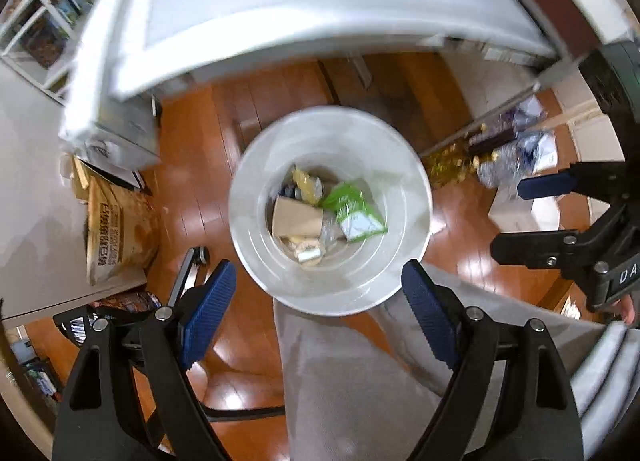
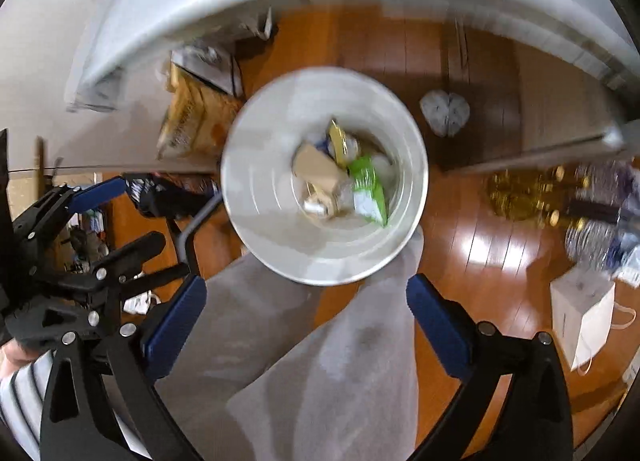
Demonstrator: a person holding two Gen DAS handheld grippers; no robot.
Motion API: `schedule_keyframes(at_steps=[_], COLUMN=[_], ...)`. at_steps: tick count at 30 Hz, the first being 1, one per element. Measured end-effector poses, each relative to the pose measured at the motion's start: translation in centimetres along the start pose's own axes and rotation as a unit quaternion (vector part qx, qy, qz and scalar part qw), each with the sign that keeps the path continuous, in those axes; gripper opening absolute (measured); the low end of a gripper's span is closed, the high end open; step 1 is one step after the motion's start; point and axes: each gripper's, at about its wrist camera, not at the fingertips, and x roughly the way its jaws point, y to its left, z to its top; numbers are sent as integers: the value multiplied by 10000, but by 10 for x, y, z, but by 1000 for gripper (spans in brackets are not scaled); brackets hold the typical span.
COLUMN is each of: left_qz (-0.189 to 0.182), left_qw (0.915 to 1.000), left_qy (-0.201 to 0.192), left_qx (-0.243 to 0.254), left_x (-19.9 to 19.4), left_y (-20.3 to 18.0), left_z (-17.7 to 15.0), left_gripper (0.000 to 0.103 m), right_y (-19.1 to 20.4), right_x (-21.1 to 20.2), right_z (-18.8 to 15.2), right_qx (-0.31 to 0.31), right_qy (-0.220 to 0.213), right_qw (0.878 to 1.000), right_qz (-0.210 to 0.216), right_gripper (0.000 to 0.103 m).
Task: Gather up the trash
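Note:
A white round trash bin (image 1: 256, 165) stands on the wooden floor below both grippers; it also shows in the right wrist view (image 2: 256, 165). Inside lie a brown cardboard piece (image 1: 296, 217), a green and white packet (image 1: 354, 207), a yellow wrapper (image 1: 304, 181) and clear plastic. The same cardboard (image 2: 316, 169) and green packet (image 2: 368, 189) show in the right wrist view. My left gripper (image 1: 316, 293) is open and empty above the bin's near rim. My right gripper (image 2: 306, 305) is open and empty too. Each gripper shows in the other's view, the right (image 1: 532, 217) and the left (image 2: 120, 213).
A white table edge (image 1: 280, 21) hangs over the bin's far side. A brown paper sack (image 1: 120, 221) leans at the left. Crushed bottles and gold wrappers (image 1: 500, 157) lie at the right, by a white paper bag (image 2: 580, 317). The person's grey trousers (image 2: 320, 361) are below.

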Motion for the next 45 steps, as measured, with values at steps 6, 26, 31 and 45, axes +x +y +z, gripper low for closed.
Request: schedule_keyframes(at_steps=[6, 26, 31, 45], left_qz=[203, 958, 1114, 1456], left_qw=[9953, 9492, 9416, 9305], left_qy=[-880, -2662, -2854, -3194], left_qx=[-337, -1377, -1396, -1046], left_x=[-57, -115, -127, -146], left_y=[10, 52, 55, 43], left_z=[18, 78, 78, 90], left_gripper=[86, 86, 86, 86], right_y=[32, 42, 42, 53], right_x=[-82, -146, -153, -169], right_z=[-1, 45, 44, 50], right_qx=[-536, -435, -377, -608], right_qy=[-1467, -3870, -4111, -4377], right_qw=[9869, 9159, 9050, 8882], right_qz=[-403, -976, -1023, -1256], right_gripper=[98, 98, 98, 98])
